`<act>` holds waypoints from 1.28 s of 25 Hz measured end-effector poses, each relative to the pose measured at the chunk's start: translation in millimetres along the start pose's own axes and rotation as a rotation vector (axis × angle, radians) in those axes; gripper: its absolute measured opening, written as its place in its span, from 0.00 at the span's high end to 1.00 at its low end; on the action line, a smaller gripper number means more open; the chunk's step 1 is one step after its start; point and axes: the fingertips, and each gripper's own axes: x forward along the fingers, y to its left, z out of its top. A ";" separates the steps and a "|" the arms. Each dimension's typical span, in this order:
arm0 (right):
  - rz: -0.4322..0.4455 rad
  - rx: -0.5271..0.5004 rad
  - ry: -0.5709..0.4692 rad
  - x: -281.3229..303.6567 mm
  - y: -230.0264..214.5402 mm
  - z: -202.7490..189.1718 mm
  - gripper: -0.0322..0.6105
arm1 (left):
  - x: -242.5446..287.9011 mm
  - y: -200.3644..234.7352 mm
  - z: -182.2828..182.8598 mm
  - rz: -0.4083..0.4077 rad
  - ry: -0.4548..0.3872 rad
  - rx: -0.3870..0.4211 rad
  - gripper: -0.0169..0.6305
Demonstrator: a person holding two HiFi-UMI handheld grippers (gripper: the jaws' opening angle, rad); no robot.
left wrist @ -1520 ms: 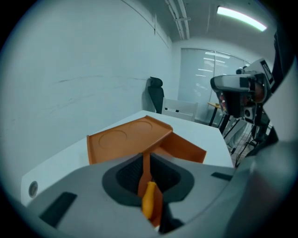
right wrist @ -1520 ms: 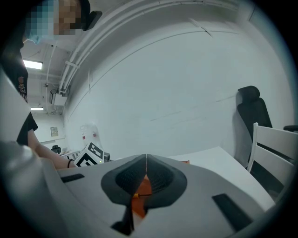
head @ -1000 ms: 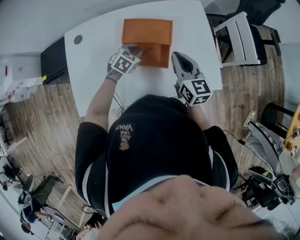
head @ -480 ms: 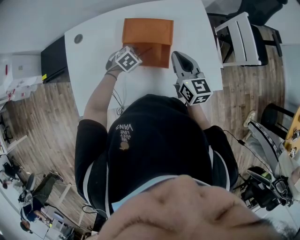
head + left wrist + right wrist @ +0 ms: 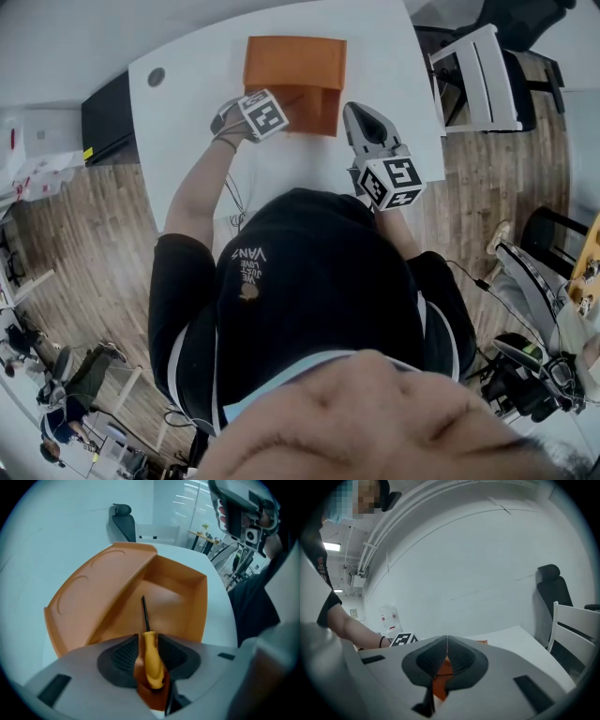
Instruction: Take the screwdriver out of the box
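Orange plastic walled the job in: the screwdriver (image 5: 150, 658) lay inside the open box (image 5: 199, 611), yellow handle nearest your left hand-held gripper (image 5: 147, 641) and dark shaft pointing at the far wall. That gripper pointed steeply down into the box. Its jaws had just been opening and stood wide, with the handle between the pads but, as far as the left gripper view showed, not yet pinched. Your right hand-held gripper (image 5: 446, 651) was closed on nothing and held roughly level over the tabletop (image 5: 178, 131), just beside the box.

The step in hand was, by my reading, the grasp itself. To do it well you needed the handle centred, so that both pads met it together; a pad arriving first would likely have rolled the rounded handle sideways. The thick middle of the handle was the place to close on, not the thin shaft, which gave the pads little to bite. A firm, steady squeeze suited the handle, since it looked smooth.

For the lift, straight up along the gripper's own line looked safest, keeping the shaft tip clear of the far wall and of the lid (image 5: 98, 592) hinged open at the left of that view. The box seemed light and might have dragged along. Your idle right gripper sat close enough to press on its rim if it did.
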 end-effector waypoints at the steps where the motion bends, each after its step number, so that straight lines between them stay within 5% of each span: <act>1: -0.001 0.000 0.001 -0.3 -0.7 -0.5 0.93 | 1.6 -0.3 -0.9 -0.006 0.014 0.003 0.78; 6: -0.001 0.000 0.001 -1.1 -2.3 -0.4 0.93 | 5.9 -2.4 -3.0 -0.059 0.079 -0.003 0.78; 11: -0.002 0.000 -0.001 -1.2 -2.7 0.3 0.93 | 14.9 -4.7 -15.3 -0.079 0.230 0.061 0.78; 32: -0.007 -0.002 -0.004 -2.7 -3.2 2.9 0.93 | 15.0 1.2 -10.9 -0.043 0.212 -0.049 0.83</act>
